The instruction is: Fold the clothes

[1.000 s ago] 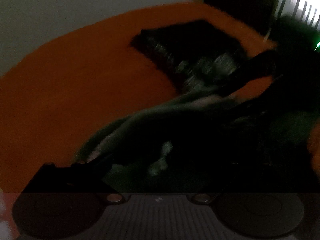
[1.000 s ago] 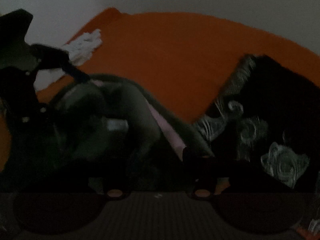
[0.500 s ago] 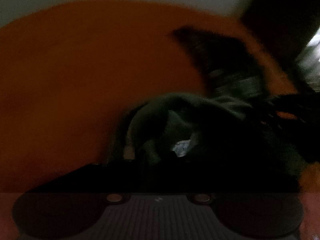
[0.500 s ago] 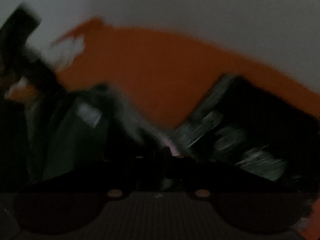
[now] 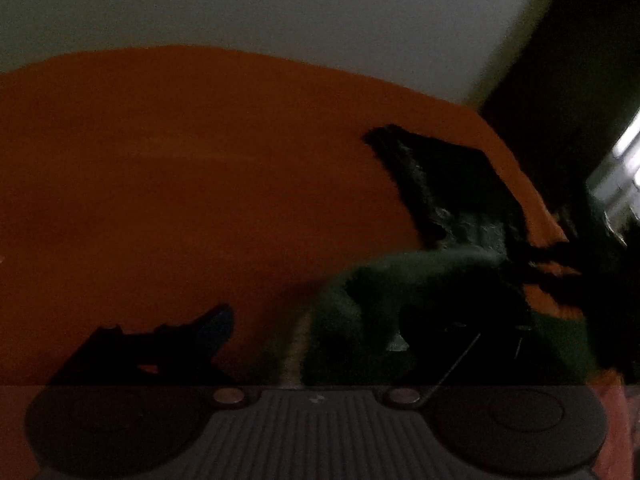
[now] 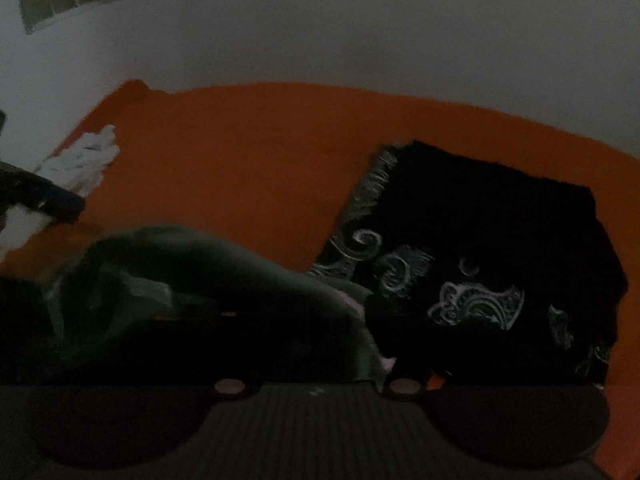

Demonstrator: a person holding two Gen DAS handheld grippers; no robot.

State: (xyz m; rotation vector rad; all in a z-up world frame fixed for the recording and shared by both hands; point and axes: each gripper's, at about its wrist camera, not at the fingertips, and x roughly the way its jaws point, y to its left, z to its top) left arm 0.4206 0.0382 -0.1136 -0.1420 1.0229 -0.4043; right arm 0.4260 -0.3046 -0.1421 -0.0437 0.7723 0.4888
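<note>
Left wrist view: dark green garment (image 5: 420, 280) bunched on orange bed (image 5: 180, 180), both grippers' fingers opening around soft, limp cloth, grip unclear; take a hem edge, not the bulk.

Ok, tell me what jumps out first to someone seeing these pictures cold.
The bright orange bedsheet fills both views and stands out against the pale wall. On it, to the right in the right wrist view, lies a folded black cloth with silver swirls; a rumpled dark green garment is heaped in front, close to the camera. A white cloth sits at the sheet's far left edge.
</note>
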